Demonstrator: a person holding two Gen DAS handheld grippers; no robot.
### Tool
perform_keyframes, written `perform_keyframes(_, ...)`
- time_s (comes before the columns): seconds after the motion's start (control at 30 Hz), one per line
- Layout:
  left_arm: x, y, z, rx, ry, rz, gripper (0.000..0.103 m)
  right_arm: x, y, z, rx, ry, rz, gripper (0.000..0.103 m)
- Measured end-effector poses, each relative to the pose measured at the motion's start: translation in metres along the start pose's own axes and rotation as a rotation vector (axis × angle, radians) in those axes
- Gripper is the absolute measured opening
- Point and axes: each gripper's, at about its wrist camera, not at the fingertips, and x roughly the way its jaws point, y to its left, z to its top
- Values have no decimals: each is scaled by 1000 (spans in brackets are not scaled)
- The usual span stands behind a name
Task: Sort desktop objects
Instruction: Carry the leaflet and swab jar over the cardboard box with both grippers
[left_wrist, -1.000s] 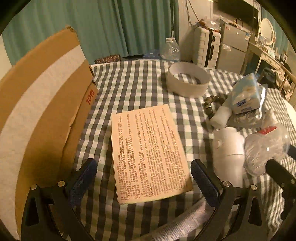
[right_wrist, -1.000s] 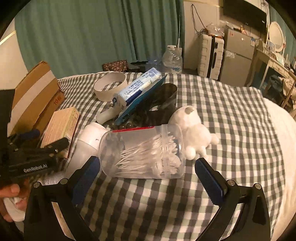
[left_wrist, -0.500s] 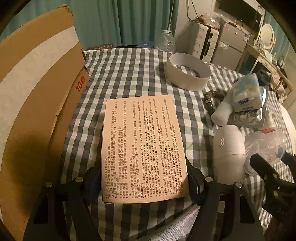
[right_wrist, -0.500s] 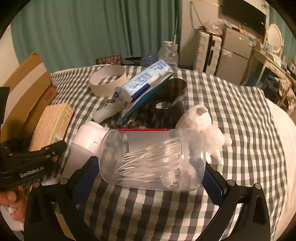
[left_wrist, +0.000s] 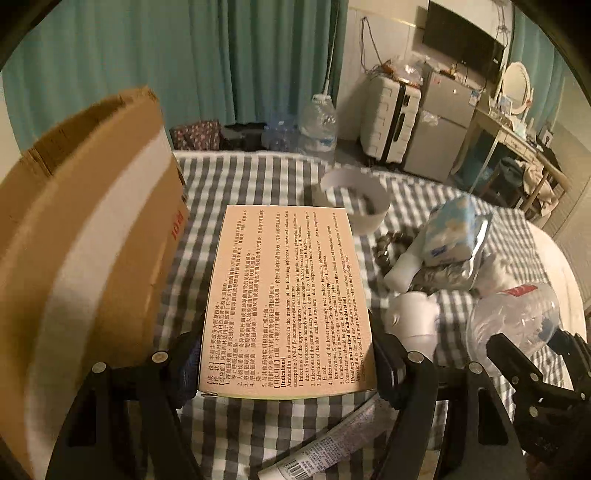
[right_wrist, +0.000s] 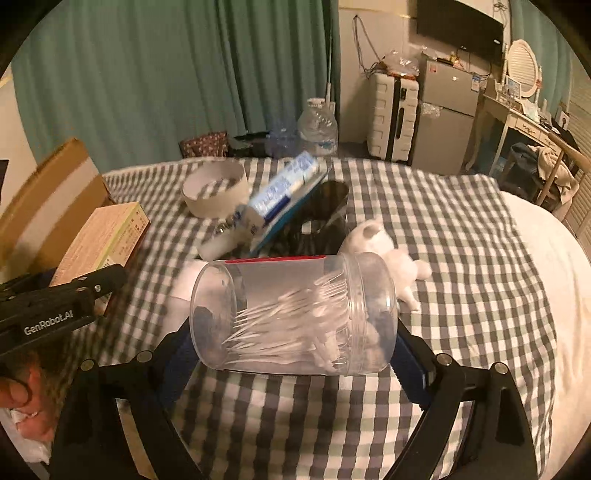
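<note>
**Both grippers lifting their picks off the checked cloth**

Gripping a medicine box in the left gripper, pads pressing its two long sides near the close end, printed face up. Holding it tilted above the cloth, apparently clear of it, just beside the cardboard carton on the left. Clamping a clear swab jar crosswise in the right gripper, one pad on each end, red label on top, swabs heaped inside. Hanging, by the look of it, just above the cloth too.

Leaving the rest in a heap behind: a paper ring, a tissue pack leaning over a dark cup, beads, a white bottle, a white toy, and a tube lying under the left gripper.

Judging the step: pick-up done on both sides, carrying about to start. Calling next for a carry to a sorting place; likely the carton for the box, though nothing shows where the jar belongs. Needing a level hold on the jar, since end-on pads on smooth plastic could slip. Needing clearance over the carton's flap for the box.
</note>
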Motion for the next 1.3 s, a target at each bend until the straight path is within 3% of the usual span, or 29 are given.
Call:
perform_keyframes(0.3,-59,7,15,21,-129,1,76,-55,-1,16,52,-135,1,91)
perform_keyframes(0.5,-105,4,15,117,-244,40,76,-92,7,31,83,-224,11,91)
perform_keyframes(0.63,-124,9,20,132,-302,22,76,-112,16,36,74,-269,12,91)
perform_keyframes(0.87,-142,25,25,125,-349,76,76,-133,31,51,89,-295,69,89)
perform_keyframes(1.13,-162,74,27,52,-384,76,76,-137,76,65,31,-315,94,89)
perform_keyframes(1.3,-167,108,29,27,-394,113,76,-138,107,70,-10,-327,107,89)
